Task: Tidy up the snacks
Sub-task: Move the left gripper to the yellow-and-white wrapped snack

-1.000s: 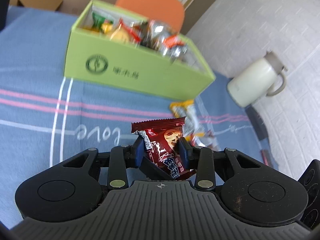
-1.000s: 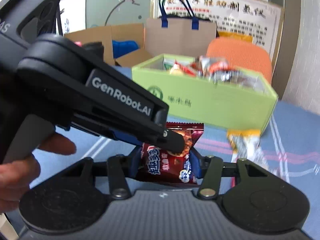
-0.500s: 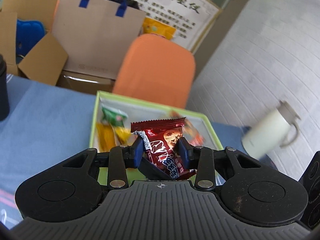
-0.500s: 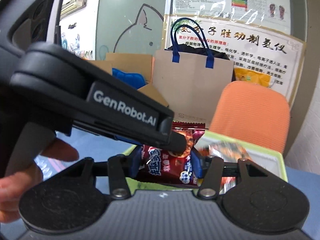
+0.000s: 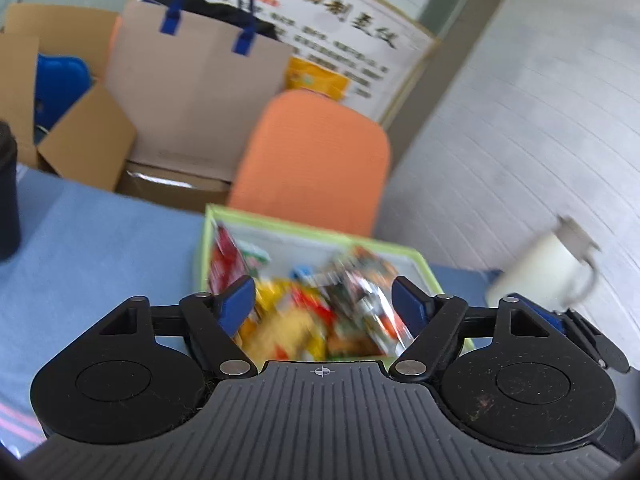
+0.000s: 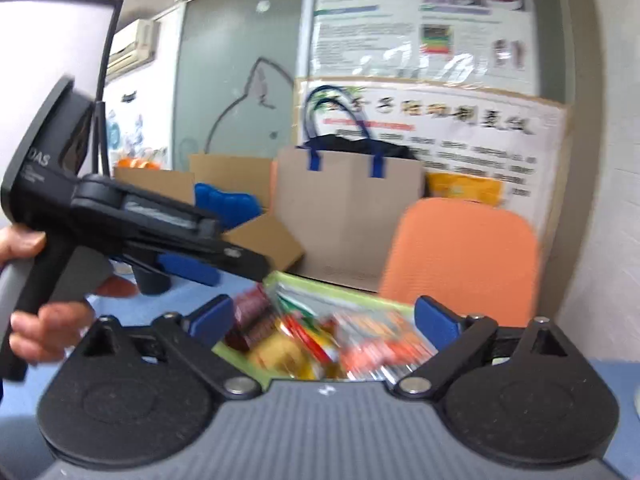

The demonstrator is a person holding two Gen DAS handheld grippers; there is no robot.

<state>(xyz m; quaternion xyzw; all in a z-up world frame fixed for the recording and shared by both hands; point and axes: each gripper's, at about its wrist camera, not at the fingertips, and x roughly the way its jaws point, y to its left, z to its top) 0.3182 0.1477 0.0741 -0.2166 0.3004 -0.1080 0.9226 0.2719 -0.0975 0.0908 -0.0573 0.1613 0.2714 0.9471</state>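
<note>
A light green box (image 5: 316,226) full of several colourful snack packets (image 5: 316,312) stands on the blue tablecloth. My left gripper (image 5: 323,304) is open and empty just above the box. In the right wrist view the same box (image 6: 344,294) with its snacks (image 6: 320,344) lies under my right gripper (image 6: 323,322), which is open and empty. A dark red packet (image 6: 248,320) lies at the box's left edge. The left gripper's body (image 6: 132,224) shows at the left of the right wrist view. The picture is blurred by motion.
An orange chair (image 5: 316,160) stands behind the box. A paper bag with blue handles (image 5: 196,92) and cardboard boxes (image 5: 76,132) are further back. A cream jug (image 5: 548,272) stands at the right near the wall. A dark cup (image 5: 6,196) is at the left.
Both grippers have opened and let go of their red cookie packets over the green box. The packets no longer sit between the fingers.
</note>
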